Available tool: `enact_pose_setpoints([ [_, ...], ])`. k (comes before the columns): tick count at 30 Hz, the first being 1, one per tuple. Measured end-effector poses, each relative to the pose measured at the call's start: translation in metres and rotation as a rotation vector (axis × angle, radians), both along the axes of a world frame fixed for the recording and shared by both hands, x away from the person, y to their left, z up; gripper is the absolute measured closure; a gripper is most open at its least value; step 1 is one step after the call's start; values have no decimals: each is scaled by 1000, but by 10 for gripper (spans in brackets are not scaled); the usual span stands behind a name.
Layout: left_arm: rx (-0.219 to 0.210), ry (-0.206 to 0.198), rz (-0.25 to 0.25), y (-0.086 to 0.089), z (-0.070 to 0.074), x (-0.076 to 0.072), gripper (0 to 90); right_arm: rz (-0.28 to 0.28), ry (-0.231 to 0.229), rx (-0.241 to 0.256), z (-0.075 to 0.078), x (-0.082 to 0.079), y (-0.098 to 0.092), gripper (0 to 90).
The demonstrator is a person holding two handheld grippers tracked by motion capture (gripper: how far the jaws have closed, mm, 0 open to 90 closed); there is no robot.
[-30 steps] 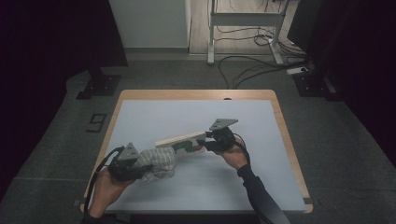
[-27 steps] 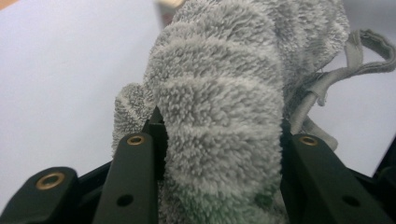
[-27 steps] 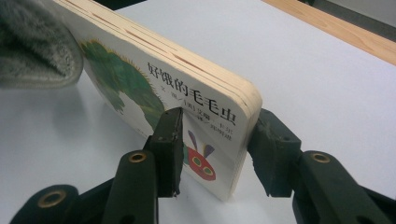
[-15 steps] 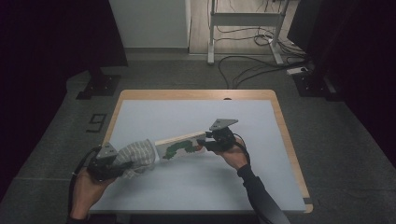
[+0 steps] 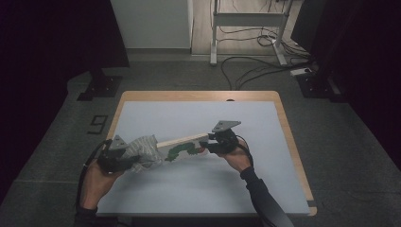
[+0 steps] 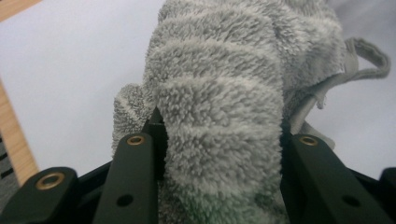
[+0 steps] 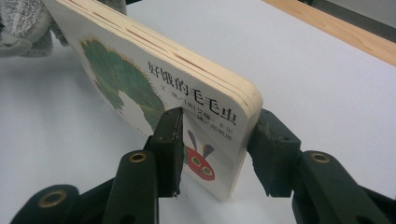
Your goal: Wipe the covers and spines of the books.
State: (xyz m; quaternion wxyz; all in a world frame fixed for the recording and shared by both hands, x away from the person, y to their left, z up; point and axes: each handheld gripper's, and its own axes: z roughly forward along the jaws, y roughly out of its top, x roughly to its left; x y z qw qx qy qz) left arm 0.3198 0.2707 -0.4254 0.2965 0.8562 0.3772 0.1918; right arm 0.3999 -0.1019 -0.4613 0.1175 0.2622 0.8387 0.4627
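Fingers of the right gripper [image 7: 212, 154] are matte black, blocky and squared at the tips, and they are clamped on the short edge of a thick board book [image 7: 154, 84]: one finger [image 7: 169, 140] presses the printed cover, the other sits against the back face. That book is stiff layered card with a pale cream edge, rounded corners and a glossy cover showing a green caterpillar with a red head. From the jaws it runs away toward 11 o'clock in the right gripper view, standing tilted on its long edge above the smooth pale grey table top [image 7: 299, 70].

Between the left gripper's [image 6: 219, 154] fingers sits a fluffy grey towel [image 6: 219, 93], deep-piled with lighter and darker ribbed bands and a flat stitched hem loop at 2 o'clock; the jaws hold a fat fold of it.

From above, the towel [image 5: 144, 150] bunches at the book's [image 5: 182, 145] 9 o'clock end, touching it, with the right gripper [image 5: 213, 142] at the 3 o'clock end.
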Motion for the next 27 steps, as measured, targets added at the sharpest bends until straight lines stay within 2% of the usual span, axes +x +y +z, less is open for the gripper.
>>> enact_pose_setpoints([
  [6, -15, -13, -34, -13, 6, 4, 594, -1, -1, 0, 0, 0, 0, 555],
  [9, -2, -10, -46, -19, 6, 7, 593, -1, -1, -1, 0, -1, 0, 554],
  [14, -1, 21, -52, -25, -6, 14, 594, -1, -3, 1, 0, -1, 0, 554],
  [27, 66, 74, -66, -39, -40, 21, 594, -3, -4, 3, -1, -1, 0, 554],
])
